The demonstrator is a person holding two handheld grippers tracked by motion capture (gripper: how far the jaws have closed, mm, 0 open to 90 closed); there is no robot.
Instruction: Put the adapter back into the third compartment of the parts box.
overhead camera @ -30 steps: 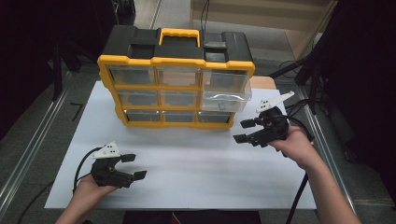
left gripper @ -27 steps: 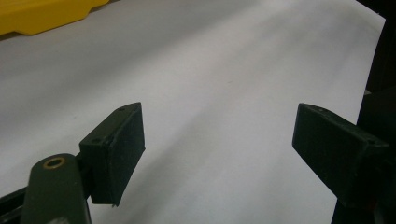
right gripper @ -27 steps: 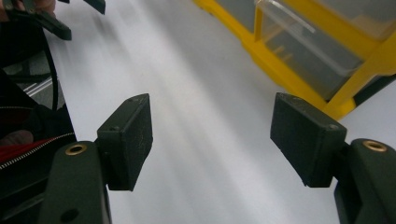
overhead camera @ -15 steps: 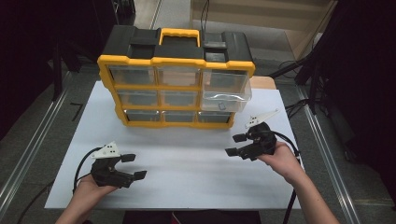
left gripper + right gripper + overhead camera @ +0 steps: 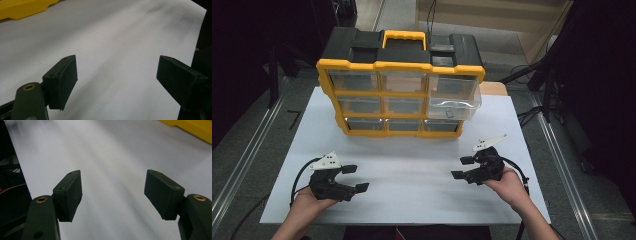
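— Two grippers on the white sheet; report each.

— Left gripper: held in the person's left hand, jaws spread wide with nothing between them. Its own view confirms bare sheet in the gap.

— And the right gripper?

— Held in the right hand, jaws likewise parted and empty. The two tools point inward toward each other, well apart.

— Position of the organizer?

— Yellow-and-black drawer cabinet, upright, ahead of both grippers at the far side of the sheet, touched by neither. One clear drawer, in the middle row nearer the right gripper, stands pulled out. Contents: cannot tell.
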